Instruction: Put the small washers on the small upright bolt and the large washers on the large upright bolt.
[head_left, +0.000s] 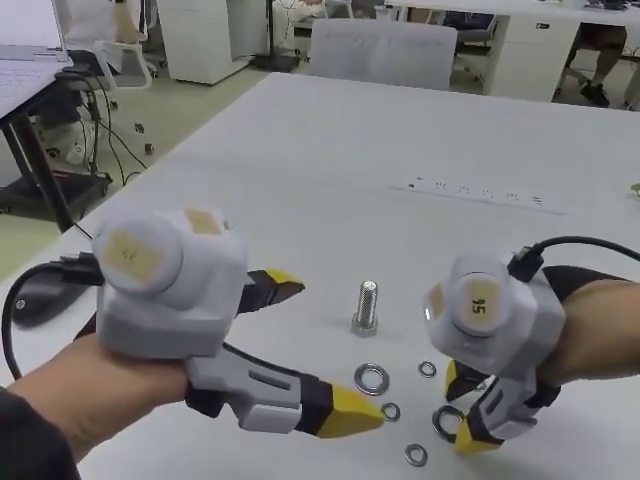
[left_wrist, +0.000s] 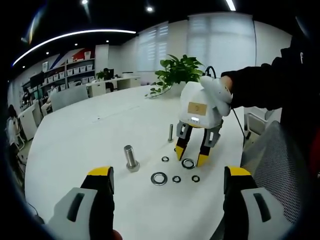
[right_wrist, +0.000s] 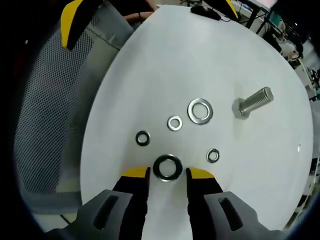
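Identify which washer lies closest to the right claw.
The large dark washer, directly at the right claw's yellow tips; the other large washer lies farther off near the bolt.

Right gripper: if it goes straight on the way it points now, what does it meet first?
Most likely the large washer, which lies between the right gripper's open jaws, then the table under it.

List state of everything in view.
Left gripper: open, empty.
Right gripper: open, straddling large washer.
Other large washer: flat on table.
Small washers: three, flat on table.
Large bolt: upright, bare.
Small bolt: upright, bare.
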